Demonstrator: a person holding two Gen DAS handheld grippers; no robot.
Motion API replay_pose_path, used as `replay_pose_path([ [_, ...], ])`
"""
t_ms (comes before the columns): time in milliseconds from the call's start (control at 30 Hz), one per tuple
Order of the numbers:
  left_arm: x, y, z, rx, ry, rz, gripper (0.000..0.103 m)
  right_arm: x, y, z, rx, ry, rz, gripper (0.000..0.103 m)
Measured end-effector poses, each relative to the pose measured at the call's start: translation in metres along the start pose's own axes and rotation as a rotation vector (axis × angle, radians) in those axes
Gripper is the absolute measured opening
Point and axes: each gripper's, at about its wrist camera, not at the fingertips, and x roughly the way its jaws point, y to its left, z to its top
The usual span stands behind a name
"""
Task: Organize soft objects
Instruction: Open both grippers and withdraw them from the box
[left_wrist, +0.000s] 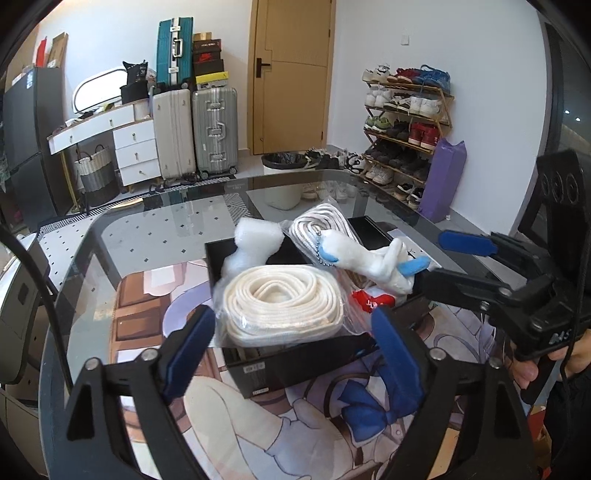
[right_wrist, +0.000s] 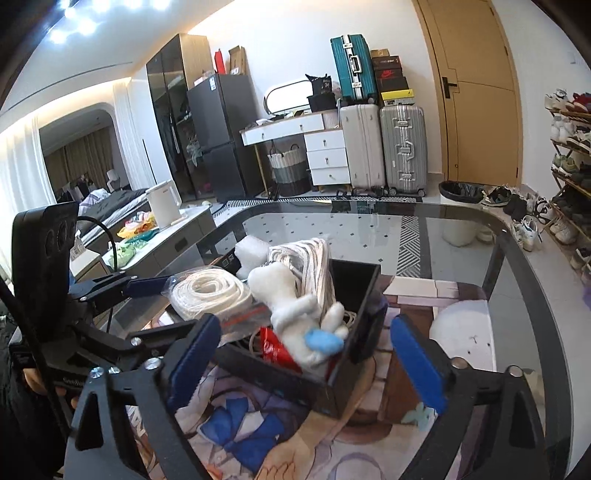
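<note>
Jaws of the left gripper (left_wrist: 291, 354) and right gripper (right_wrist: 306, 365) stand wide, holding nothing, either side of the black box (left_wrist: 295, 363) on the tabletop (right_wrist: 461, 236). Bagged rope coil (left_wrist: 280, 302) and white plush toy (right_wrist: 295, 299) lie inside; the packing looks nearly finished, and next probably calls for tucking the plush down.

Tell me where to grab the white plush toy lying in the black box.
Grip the white plush toy across its narrow body, coming from above. It lies on top of the pile in the black box, so probably nothing blocks a downward approach; its blue-tipped limb looks too floppy.
</note>
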Motion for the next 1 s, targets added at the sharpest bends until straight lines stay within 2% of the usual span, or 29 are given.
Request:
replay_pose_path([
  [167, -0.012, 0.003, -0.007, -0.020, -0.036, 0.014, 0.103, -0.019, 0.000, -0.014, 0.014, -0.039, 0.003, 0.102],
  [500, -0.024, 0.007, -0.037, -0.039, -0.075, 0.053, 0.103, -0.029, 0.004, -0.037, 0.054, -0.064, 0.015, 0.102],
  [700, -0.026, 0.008, -0.044, -0.050, -0.093, 0.096, 0.103, -0.031, 0.018, -0.039, 0.011, -0.076, -0.002, 0.102],
  [1000, -0.031, 0.014, -0.044, -0.092, -0.171, 0.135, 0.103, -0.033, 0.033, -0.043, -0.062, -0.089, -0.034, 0.102],
])
